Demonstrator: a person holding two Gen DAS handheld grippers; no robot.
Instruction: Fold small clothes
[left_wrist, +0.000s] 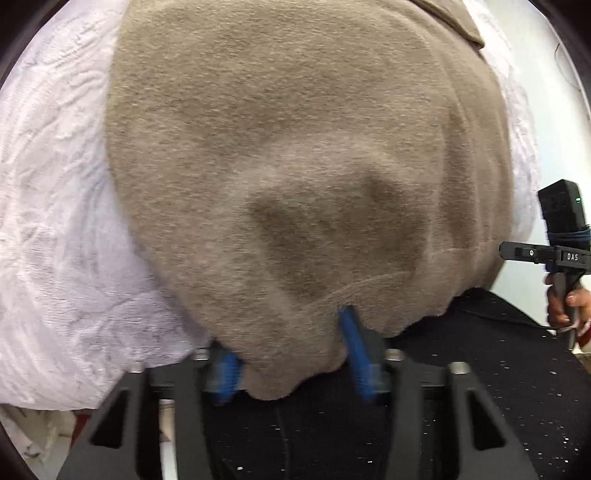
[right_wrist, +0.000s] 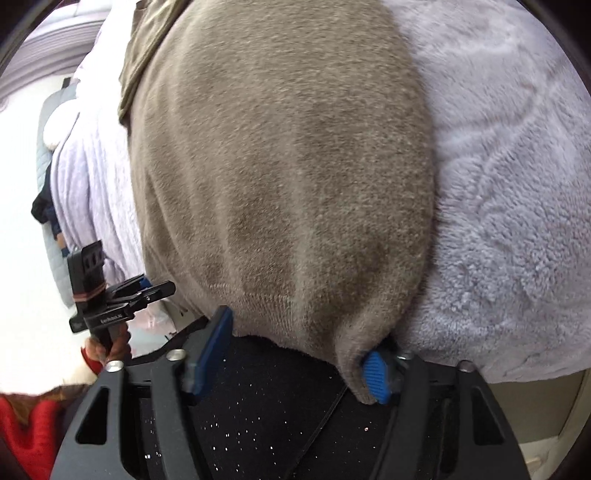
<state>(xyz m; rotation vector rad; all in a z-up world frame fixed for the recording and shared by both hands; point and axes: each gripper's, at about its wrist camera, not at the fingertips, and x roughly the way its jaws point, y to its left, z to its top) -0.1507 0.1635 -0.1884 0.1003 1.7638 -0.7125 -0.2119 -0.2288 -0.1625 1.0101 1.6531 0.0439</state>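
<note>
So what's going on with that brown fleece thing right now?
A person with a tool in each hand is at the near hem of the taupe garment, spread on the lilac blanket. The left tool looks pinched on bunched hem; the right tool is open, the corner touching one finger only.

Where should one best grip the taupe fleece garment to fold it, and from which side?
Probably grip the taupe fleece garment at its near hem, one corner per gripper, coming from the near side. That edge overhangs the lilac blanket above the black fabric, so fingers fit around it.
</note>
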